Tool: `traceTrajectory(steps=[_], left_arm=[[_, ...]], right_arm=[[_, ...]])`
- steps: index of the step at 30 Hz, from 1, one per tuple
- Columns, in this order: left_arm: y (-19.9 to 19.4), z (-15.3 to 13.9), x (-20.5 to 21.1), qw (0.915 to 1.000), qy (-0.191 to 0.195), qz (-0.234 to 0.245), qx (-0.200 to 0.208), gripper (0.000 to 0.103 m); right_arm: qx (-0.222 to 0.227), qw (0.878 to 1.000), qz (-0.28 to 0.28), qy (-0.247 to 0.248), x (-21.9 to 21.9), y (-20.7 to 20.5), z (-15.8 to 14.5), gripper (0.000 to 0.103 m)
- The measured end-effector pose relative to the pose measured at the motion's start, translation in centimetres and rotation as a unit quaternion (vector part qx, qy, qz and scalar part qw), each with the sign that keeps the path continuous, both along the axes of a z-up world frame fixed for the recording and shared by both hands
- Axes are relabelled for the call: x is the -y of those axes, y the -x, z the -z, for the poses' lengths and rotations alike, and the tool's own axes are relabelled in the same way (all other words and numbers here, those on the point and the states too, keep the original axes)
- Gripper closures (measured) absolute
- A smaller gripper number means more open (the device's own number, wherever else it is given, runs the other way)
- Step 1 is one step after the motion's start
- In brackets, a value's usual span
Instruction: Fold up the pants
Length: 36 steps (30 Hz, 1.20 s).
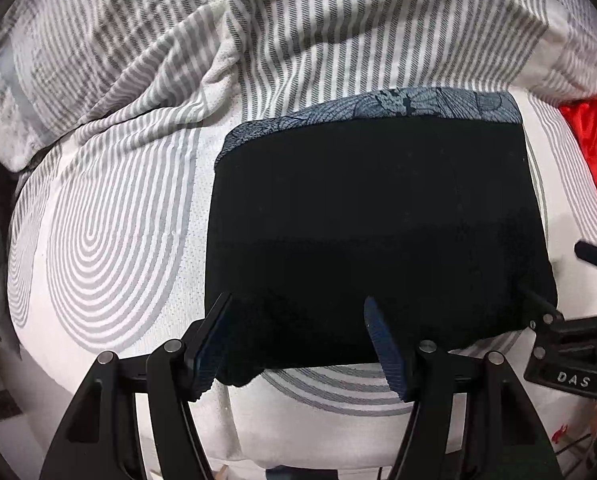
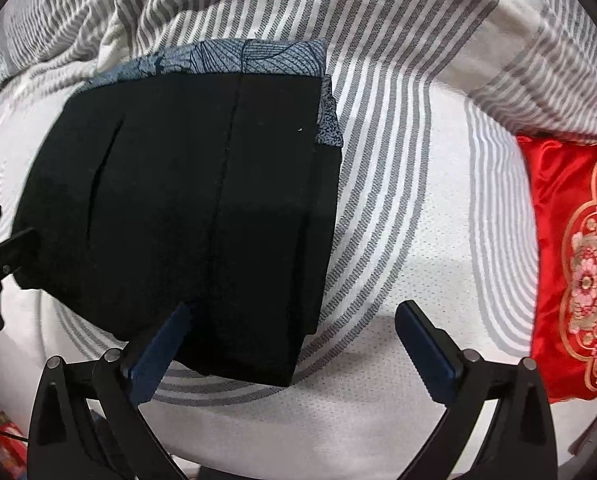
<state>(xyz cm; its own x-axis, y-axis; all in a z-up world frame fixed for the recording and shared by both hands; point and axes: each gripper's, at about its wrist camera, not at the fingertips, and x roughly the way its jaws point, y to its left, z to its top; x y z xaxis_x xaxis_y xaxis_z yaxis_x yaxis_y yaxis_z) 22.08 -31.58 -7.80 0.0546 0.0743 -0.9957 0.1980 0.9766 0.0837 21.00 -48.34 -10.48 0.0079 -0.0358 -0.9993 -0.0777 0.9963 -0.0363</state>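
The black pants (image 1: 378, 232) lie folded into a flat rectangle on the bed, and they also show in the right wrist view (image 2: 194, 208). A blue-grey patterned fabric (image 1: 398, 106) shows along their far edge, also seen in the right wrist view (image 2: 234, 58). My left gripper (image 1: 298, 316) is open, its fingers spread over the near left corner of the pants. My right gripper (image 2: 294, 316) is open over the near right corner. It shows at the right edge of the left wrist view (image 1: 554, 280). Neither gripper holds cloth.
The bed has a white sheet with grey arc stripes (image 1: 110, 248). A striped grey-and-white blanket (image 1: 258, 32) is bunched at the far side. A red embroidered pillow (image 2: 578, 264) lies to the right. The bed's near edge is just below the grippers.
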Motion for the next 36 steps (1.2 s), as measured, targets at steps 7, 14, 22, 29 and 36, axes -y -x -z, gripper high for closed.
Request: traceTrajectory(steps=[7, 14, 22, 29, 36], left_arm=[[0.3, 0.0, -0.4, 0.9984, 0.003, -0.056, 0.0, 0.036], [-0.6, -0.8, -2.2, 0.9979, 0.008, -0.061, 0.022, 0.036], [-3.8, 0.9, -7.5, 0.9971, 0.064, -0.04, 0.013, 0.036], [-5.2, 3.9, -8.8, 0.9943, 0.106, -0.007, -0.01, 0.036], [-6.0, 5.2, -9.8, 0.9848, 0.17, -0.007, -0.035, 0.036]], right_arm=[[-0.005, 0.997, -0.005, -0.081, 3.7, 0.4, -0.2, 0.001], [-0.013, 0.99, 0.018, -0.141, 6.8, 0.3, -1.2, 0.001], [-0.008, 0.947, 0.132, -0.294, 10.4, -2.5, 0.4, 0.002], [-0.018, 0.933, 0.135, -0.334, 10.6, -2.9, 2.2, 0.011], [-0.032, 0.927, 0.134, -0.35, 11.5, -2.4, 3.0, 0.013]])
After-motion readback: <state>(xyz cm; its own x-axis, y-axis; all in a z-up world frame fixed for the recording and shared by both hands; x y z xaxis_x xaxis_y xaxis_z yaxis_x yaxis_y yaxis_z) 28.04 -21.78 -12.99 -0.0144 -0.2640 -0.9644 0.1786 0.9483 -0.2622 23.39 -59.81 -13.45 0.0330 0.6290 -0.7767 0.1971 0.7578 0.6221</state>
